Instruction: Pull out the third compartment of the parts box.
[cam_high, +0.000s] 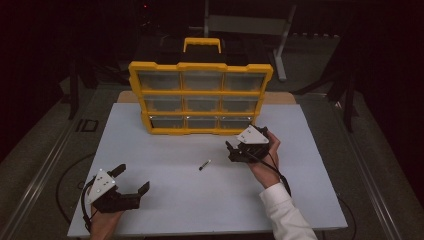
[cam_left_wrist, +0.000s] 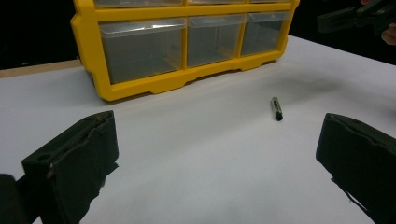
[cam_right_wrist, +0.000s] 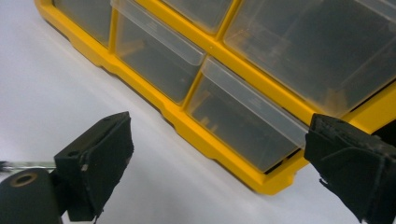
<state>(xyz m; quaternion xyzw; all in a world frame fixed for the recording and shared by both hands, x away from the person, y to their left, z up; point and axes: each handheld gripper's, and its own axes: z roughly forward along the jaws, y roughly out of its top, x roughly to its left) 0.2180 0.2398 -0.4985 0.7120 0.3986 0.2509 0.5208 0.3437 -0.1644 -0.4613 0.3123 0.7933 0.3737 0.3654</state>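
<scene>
Yellow plastic frames the nine-drawer organiser (cam_high: 200, 92) that stands upright at the far middle of the white table top (cam_high: 165, 195), its clear drawers (cam_high: 202, 80) set in three rows of three and a yellow carry handle (cam_high: 202, 44) rising behind its top edge. Near the middle of the table, a small dark pen-like stick with a pale tip (cam_high: 205, 164) lies flat on the bare surface, well apart from the organiser and untouched by either tool.

At the near left corner, the left black two-jaw gripper (cam_high: 134, 181) is held low over the table with its jaws spread wide and nothing between them; in the left gripper view the small stick (cam_left_wrist: 276, 108) lies ahead between the two jaws, with the organiser's bottom row of drawers (cam_left_wrist: 140, 49) beyond it.

On the right, the right black two-jaw gripper (cam_high: 230, 151) sits in the person's hand (cam_high: 265, 160), just in front of the organiser's lower right corner and to the right of the stick. Its jaws are also parted and hold nothing. In the right gripper view they frame the organiser's bottom drawers (cam_right_wrist: 243, 123) and its yellow base rail (cam_right_wrist: 210, 140) close ahead. A white sleeve (cam_high: 285, 210) covers the right forearm.
</scene>
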